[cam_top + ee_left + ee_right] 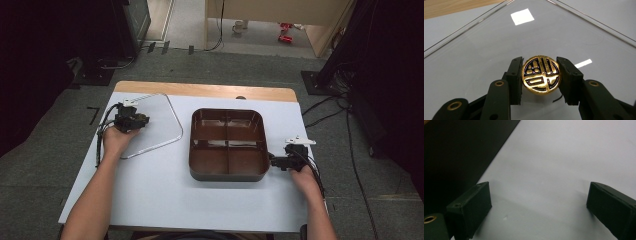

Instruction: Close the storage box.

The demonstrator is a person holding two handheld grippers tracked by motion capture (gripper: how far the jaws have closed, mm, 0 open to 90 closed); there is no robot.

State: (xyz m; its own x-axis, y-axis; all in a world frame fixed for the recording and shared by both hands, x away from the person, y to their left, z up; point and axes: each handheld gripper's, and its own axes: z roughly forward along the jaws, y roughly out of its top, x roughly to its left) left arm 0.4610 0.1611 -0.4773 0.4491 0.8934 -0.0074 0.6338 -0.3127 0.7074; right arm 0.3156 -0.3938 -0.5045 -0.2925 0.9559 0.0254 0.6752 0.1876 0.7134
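Note:
A clear, flat lid (162, 117) with rounded corners lies on the left of the white table (150, 195). A round gold knob with a black pattern (541, 76) sits at its middle. My left gripper (140, 120) is shut on that knob, one jaw pressed to each side (540, 65). A brown tray (227, 176) with four empty compartments stands at the table's centre. My right gripper (274, 161) rests low beside the tray's right front corner, its jaws wide open over bare table (540, 195). The tray's dark wall (456, 155) is just to its left.
The table's wooden back edge (200, 90) shows beyond the white cover. Cables (102, 135) trail from both grippers. Grey floor, dark stands and cables surround the table.

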